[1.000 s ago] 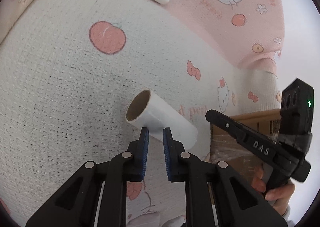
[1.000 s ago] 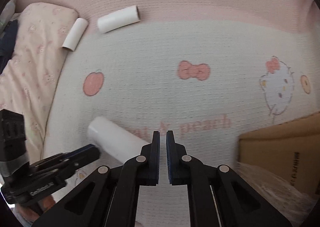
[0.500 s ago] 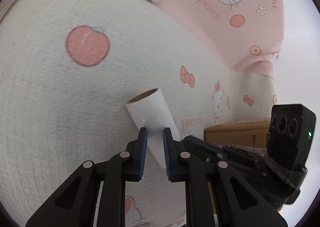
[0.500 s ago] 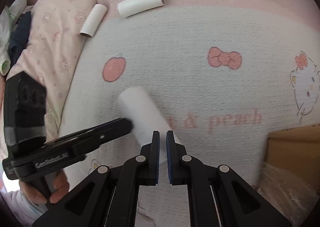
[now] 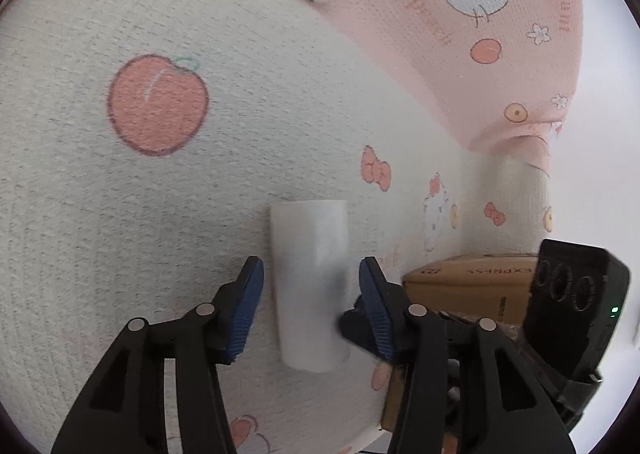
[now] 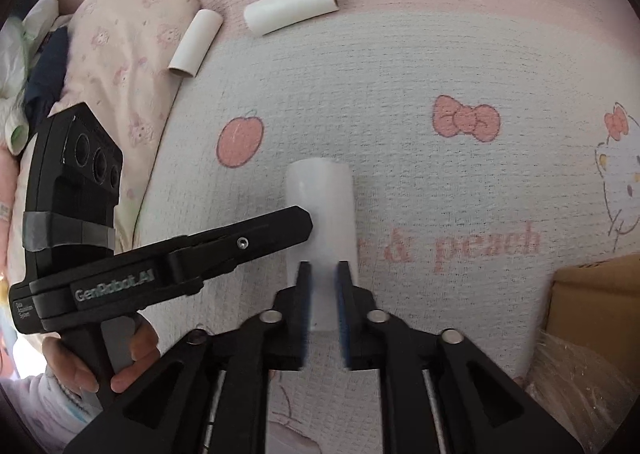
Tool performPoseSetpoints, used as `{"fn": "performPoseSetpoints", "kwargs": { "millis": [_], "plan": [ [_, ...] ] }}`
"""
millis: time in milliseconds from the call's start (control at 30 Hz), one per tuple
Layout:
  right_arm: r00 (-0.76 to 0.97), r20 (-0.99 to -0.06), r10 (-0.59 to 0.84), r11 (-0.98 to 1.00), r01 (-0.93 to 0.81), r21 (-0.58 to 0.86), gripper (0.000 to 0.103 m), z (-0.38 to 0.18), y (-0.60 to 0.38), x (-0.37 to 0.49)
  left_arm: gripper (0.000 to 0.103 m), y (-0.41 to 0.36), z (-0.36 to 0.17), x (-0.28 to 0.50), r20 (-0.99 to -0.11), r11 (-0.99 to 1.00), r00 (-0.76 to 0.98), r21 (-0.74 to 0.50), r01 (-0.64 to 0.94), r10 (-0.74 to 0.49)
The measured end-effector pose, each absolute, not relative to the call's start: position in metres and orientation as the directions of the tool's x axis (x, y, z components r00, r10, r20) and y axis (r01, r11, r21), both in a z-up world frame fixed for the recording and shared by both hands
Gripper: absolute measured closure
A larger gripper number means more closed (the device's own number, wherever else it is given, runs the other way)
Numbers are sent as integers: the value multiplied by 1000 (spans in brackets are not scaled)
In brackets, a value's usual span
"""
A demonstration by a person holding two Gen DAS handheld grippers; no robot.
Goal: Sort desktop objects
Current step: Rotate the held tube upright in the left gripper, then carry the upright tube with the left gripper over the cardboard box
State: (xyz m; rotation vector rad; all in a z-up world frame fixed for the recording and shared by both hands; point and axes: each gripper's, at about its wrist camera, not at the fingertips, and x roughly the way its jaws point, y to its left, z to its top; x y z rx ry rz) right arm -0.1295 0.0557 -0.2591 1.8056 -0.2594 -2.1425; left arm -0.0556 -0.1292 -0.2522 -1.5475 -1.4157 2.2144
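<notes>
Pink-and-cream blanket [image 5: 100,214] lies under everything. On it, near us, the white tube [image 5: 310,286] has swung end-on between our left gripper [image 5: 310,308], whose jaws just opened around it untouching; our right gripper [image 6: 323,294] just parted slightly, empty. We judge pickup imminent.

Three cardboard tubes on a printed blanket, with two handheld grippers around the nearest one.

The nearest tube [image 6: 322,230] lies on the blanket [image 6: 460,66], between the spread fingers of the left gripper [image 5: 310,306] and in front of the right gripper [image 6: 323,294]. Two more tubes [image 6: 291,6] [image 6: 196,43] lie far behind it, one beside a pillow [image 6: 120,50]. A cardboard box [image 6: 592,306] sits to the right.
</notes>
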Motion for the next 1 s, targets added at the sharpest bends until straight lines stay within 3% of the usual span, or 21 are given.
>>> {"fn": "performPoseSetpoints", "kwargs": {
  "millis": [67,100,267,333,567,1000],
  "plan": [
    [-146,-930,-338,-939,123,322,61,-263,55,-131,47,-129,-252,-60,-690,-566,-477,-722,397,545],
    [-148,-930,-337,-939,125,320,58,-264,54,-131,47,-129,-252,-61,-691,-570,-478,-720,395,542],
    [-127,-916,-379,-924,109,367,57,-272,54,-135,47,-133,-257,-66,-704,-581,-466,-708,400,536],
    [-119,-910,-397,-917,105,386,57,-275,53,-136,56,-134,-260,-65,-705,-576,-466,-707,409,534],
    [-93,-913,-398,-916,88,390,57,-286,49,-136,56,-131,-261,-58,-638,-520,-501,-769,372,585],
    [-165,-892,-420,-907,107,407,61,-257,57,-129,56,-119,-222,-62,-631,-573,-540,-763,300,557]
  ]
}}
